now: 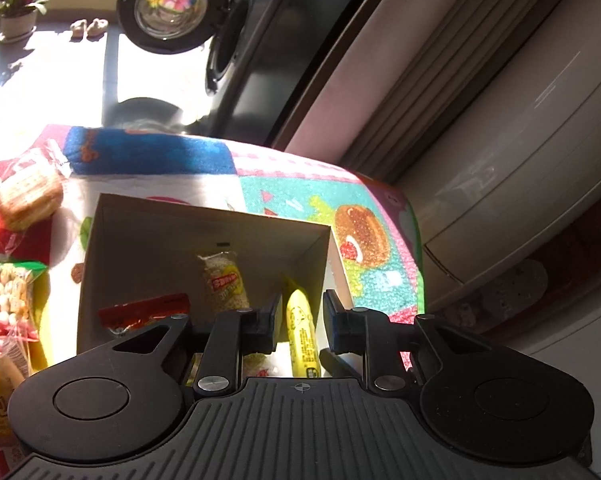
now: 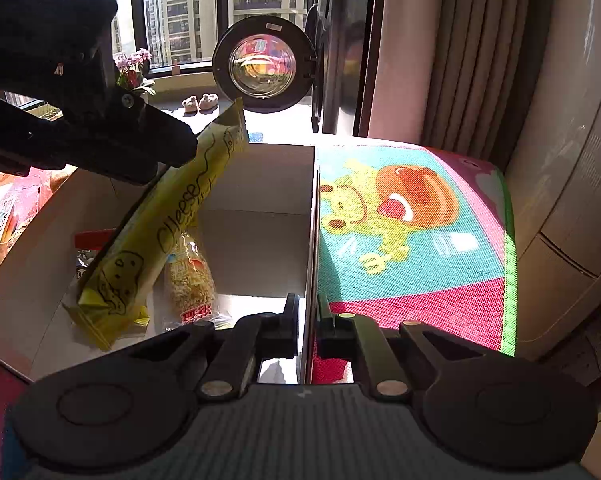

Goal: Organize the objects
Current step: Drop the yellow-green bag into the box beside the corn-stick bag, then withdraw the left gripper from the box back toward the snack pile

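**Cheese packet going into the box**

Yellow cheese packet [image 2: 160, 232] leaning steeply inside the cardboard box [image 2: 260, 176], lower end down on the floor at 7 o'clock in the right wrist view, top corner poking above the far rim. Beside it, a rice-cracker packet [image 2: 190, 280] lying flat; behind, a red packet [image 1: 144, 312], partly hidden.

Left gripper [image 1: 302, 300] over the box, fingers either side of the packet; pinched or just slackened, impossible to tell from either view. Right gripper [image 2: 308, 312] at 6 o'clock, closed tight on the box's right-hand wall, seemingly steadying it.

Judged as the placing step, nearly done. To finish well: lower the upper end toward 12 o'clock until flat beside the cracker packet, then part the fingers fully and lift straight up, clear of the rim. Hold the wall firm meanwhile, so the light box cannot skid on the cartoon mat [image 2: 420, 240].

More to sort afterwards: wrapped bread [image 1: 28, 196] and a peanut bag [image 1: 4, 292] outside the box at 9 o'clock in the left wrist view.
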Demonstrator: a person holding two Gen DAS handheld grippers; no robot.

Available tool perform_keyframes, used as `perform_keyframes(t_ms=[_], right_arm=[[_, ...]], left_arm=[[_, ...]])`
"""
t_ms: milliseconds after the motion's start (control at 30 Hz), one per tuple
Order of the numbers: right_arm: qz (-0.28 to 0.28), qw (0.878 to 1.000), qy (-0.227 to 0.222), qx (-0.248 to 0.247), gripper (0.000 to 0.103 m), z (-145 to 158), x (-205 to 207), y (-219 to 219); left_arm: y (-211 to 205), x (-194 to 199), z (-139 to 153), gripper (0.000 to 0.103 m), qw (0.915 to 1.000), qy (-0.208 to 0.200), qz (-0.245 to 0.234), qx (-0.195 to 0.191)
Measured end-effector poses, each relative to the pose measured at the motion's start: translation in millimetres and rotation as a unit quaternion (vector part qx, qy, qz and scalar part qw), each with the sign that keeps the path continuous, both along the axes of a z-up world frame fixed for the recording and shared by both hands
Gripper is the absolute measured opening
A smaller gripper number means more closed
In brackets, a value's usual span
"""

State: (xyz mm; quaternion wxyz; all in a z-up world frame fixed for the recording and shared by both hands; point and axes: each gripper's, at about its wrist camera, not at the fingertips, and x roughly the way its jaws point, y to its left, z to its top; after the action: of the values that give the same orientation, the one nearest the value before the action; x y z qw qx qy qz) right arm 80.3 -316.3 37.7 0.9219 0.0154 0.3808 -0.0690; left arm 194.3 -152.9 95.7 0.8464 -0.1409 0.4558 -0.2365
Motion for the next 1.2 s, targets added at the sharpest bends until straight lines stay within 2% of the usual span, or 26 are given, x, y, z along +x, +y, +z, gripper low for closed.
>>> perform_keyframes(t_ms=[500,700,1200], right_arm=[[0.001,1.0,0.007,0.002,0.008,2,-1,4],[0.002,1.0,0.015,-0.012,0.008,2,-1,9],[0.006,0.999,0.034,-0.035,0.01,5,1,21]], left_arm=[[25,-6,-2,0.024,0.9984,-0.022,0.025,0.045],[36,-12,-4,0.025,0.9965,-0.033,0.035,0.069],[74,-3,-9,0.025,0.9843,-0.087,0.067,0.138]])
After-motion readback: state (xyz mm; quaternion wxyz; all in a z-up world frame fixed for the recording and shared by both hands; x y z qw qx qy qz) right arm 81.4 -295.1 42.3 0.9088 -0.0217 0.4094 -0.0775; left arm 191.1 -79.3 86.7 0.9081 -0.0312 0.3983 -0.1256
